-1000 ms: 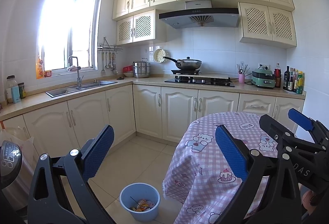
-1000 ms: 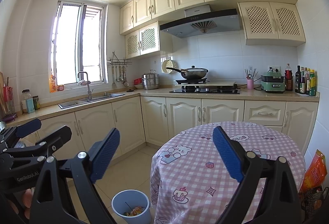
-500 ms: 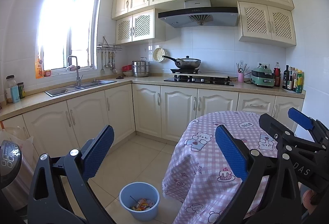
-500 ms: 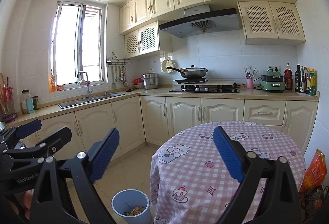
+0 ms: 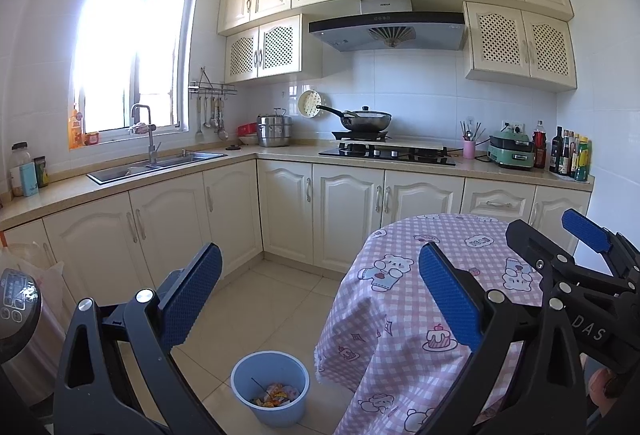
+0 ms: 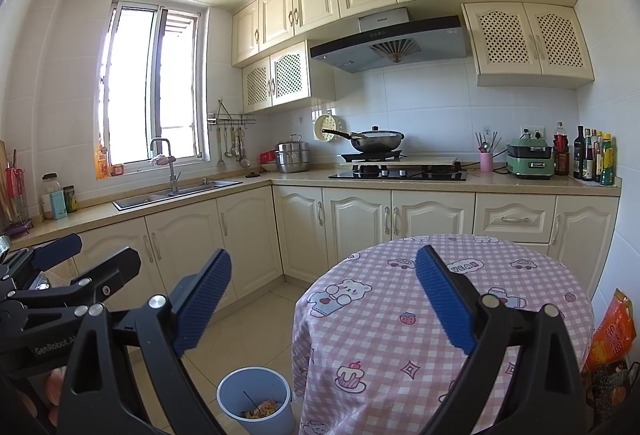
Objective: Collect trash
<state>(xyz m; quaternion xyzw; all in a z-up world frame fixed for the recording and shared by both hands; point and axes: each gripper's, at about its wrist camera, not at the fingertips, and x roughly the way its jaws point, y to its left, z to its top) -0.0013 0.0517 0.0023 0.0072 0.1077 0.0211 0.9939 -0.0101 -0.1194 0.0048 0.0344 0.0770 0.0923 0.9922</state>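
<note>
A light blue bin (image 5: 271, 387) stands on the tiled floor left of the round table, with colourful wrappers (image 5: 276, 395) in its bottom. The same bin (image 6: 254, 399) shows low in the right wrist view. My left gripper (image 5: 320, 275) is open and empty, held high above the floor. My right gripper (image 6: 324, 279) is open and empty too, over the near table edge. The pink checked tablecloth (image 6: 460, 299) carries no loose trash that I can see. Each gripper appears at the edge of the other's view: the right gripper (image 5: 592, 263), the left gripper (image 6: 68, 275).
Cream cabinets and a counter run along the back and left, with a sink (image 5: 156, 163), hob and wok (image 5: 364, 121). An orange snack bag (image 6: 612, 331) sits at the right of the table. An appliance (image 5: 16, 303) stands at far left.
Both views have barely shifted; the grippers stay open and hold the same pose.
</note>
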